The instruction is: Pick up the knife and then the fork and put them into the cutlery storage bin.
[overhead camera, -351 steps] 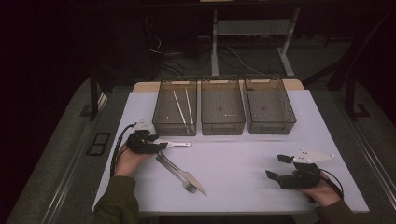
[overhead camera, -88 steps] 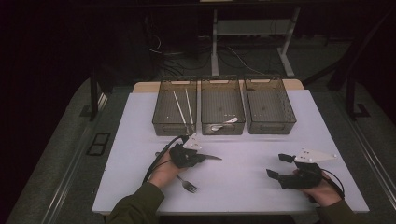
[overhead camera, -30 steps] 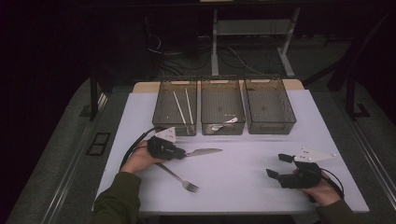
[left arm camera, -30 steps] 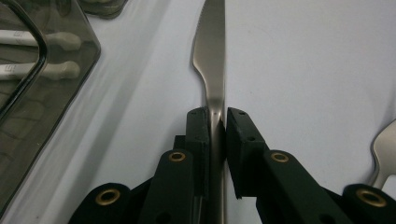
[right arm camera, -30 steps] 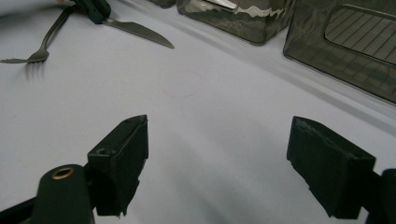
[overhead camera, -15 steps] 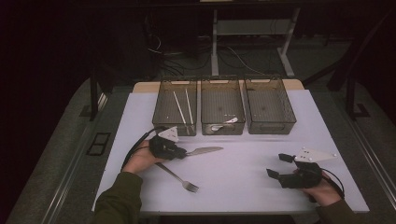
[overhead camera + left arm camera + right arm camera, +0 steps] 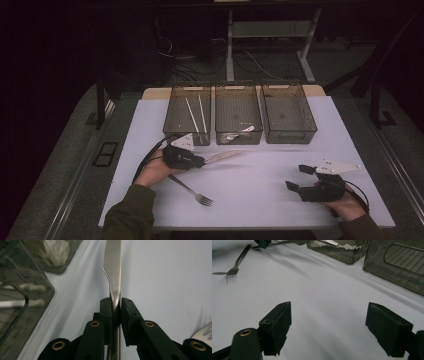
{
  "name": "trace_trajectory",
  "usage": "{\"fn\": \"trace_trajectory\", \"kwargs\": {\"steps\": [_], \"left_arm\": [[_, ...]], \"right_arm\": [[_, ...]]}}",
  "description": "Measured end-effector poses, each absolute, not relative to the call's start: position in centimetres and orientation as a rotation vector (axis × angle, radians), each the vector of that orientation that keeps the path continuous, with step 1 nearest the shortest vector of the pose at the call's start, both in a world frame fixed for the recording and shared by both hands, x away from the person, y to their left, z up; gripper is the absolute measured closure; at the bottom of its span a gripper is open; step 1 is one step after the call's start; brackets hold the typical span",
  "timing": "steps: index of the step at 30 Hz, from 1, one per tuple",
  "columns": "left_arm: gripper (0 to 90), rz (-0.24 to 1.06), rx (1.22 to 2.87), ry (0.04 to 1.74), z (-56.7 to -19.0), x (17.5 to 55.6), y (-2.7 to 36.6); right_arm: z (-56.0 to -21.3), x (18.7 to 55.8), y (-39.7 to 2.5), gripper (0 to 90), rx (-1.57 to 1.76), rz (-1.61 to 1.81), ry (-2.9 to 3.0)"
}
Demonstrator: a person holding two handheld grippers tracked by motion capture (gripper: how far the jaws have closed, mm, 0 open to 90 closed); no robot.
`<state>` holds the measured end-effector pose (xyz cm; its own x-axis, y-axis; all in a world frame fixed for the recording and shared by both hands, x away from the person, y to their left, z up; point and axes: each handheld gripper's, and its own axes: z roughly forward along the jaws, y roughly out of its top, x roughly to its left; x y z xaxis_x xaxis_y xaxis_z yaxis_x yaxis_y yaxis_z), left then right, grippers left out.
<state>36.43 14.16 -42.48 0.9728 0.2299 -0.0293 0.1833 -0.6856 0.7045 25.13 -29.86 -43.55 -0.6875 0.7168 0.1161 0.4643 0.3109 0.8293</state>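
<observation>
Looking down from the high view, a white table (image 7: 260, 175) holds three dark mesh bins across the upper middle of the frame. The left bin (image 7: 190, 115) holds pale chopsticks, the middle bin (image 7: 238, 115) holds something pale and silvery at its near end, and the right bin (image 7: 288, 112) looks bare, which suggests cutlery is being sorted by kind. At centre left, the left gripper (image 7: 200, 161) is clamped on a table knife (image 7: 222, 156), its blade pointing right just in front of the middle bin. A fork (image 7: 192, 191) lies below it, loose on the table. At lower right, the right gripper (image 7: 296, 179) rests with its jaws spread, probably waiting its turn.

From the left gripper view, both black jaws press the knife (image 7: 113, 277) where handle meets blade, at frame centre, so the blade runs straight ahead and up the frame; a grip this near the balance point should keep it from drooping. A mesh bin (image 7: 22, 297) sits at the left edge, and fork tines (image 7: 203, 333) show at lower right.

From the right gripper view, the two jaws stand wide apart at the bottom, holding nothing above bare table. The fork (image 7: 234, 262) lies at upper left, and bins (image 7: 394, 262) cross the upper right.
</observation>
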Motion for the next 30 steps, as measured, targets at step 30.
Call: {"fn": "trace_trajectory", "kwargs": {"steps": [30], "left_arm": [[79.3,0.146,2.043,0.382,-38.5,34.0,8.8]], "right_arm": [[-40.4,26.3,-29.6,16.7,1.101,1.473,2.293]]}}
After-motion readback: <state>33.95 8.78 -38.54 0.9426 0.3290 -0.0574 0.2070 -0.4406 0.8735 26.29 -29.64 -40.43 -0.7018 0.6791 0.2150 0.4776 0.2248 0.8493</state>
